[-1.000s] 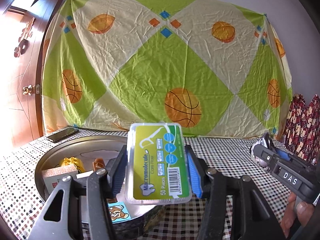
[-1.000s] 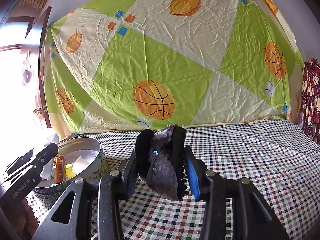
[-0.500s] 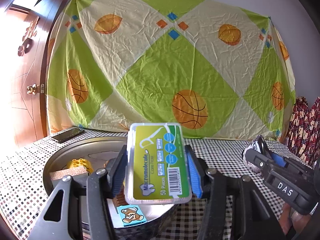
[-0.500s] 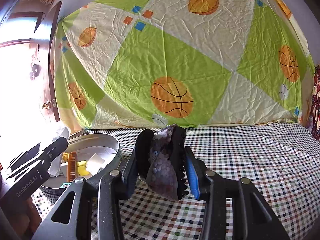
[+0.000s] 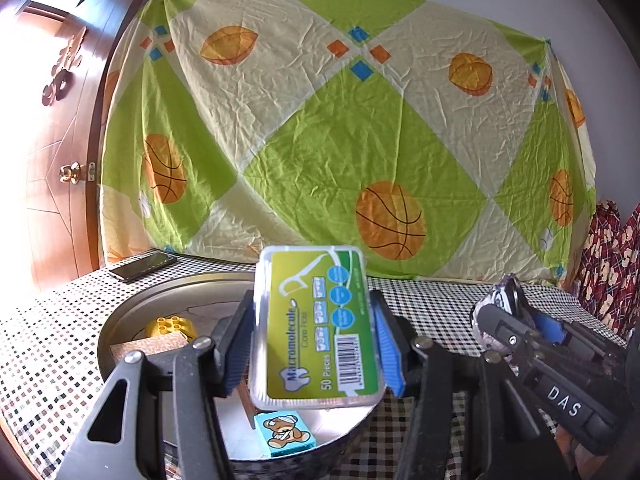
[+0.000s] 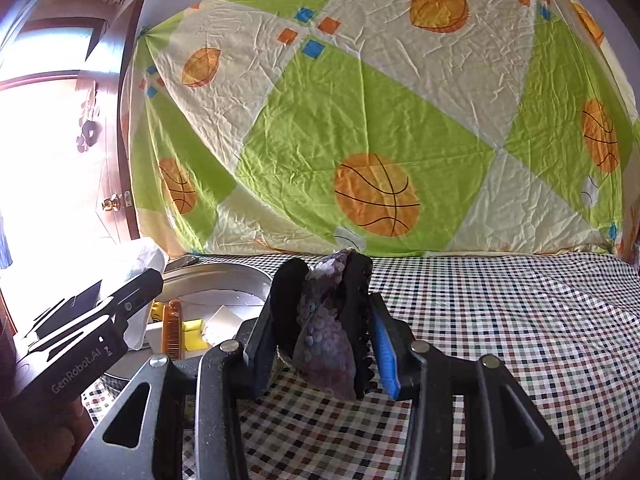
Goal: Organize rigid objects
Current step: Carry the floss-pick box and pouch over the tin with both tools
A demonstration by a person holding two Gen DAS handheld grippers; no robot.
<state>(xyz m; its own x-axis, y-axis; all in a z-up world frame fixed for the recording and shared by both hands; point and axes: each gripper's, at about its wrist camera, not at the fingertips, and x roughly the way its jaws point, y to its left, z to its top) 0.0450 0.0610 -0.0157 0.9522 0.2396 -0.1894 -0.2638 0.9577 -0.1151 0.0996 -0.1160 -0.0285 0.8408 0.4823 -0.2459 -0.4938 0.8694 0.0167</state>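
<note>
My left gripper (image 5: 314, 336) is shut on a clear dental floss pick box (image 5: 316, 320) with a green label, held upright above the near side of the round metal tin (image 5: 120, 320). My right gripper (image 6: 322, 324) is shut on a black hair claw clip with purple sequins (image 6: 328, 320), held above the checkered tablecloth, right of the tin (image 6: 240, 276). The right gripper also shows in the left wrist view (image 5: 516, 320), and the left gripper shows in the right wrist view (image 6: 132, 300).
The tin holds a yellow toy brick (image 5: 172, 326), a brown-topped box (image 5: 148, 350), a blue bear-print card (image 5: 286, 432) and an orange comb (image 6: 173, 332). A phone (image 5: 142, 266) lies behind the tin. A patterned sheet (image 5: 340, 120) hangs behind; a wooden door (image 5: 52, 152) stands left.
Both grippers have moved left and nearer the tin, keeping their objects. The tin sits closer under the floss box and nearer the clip.
</note>
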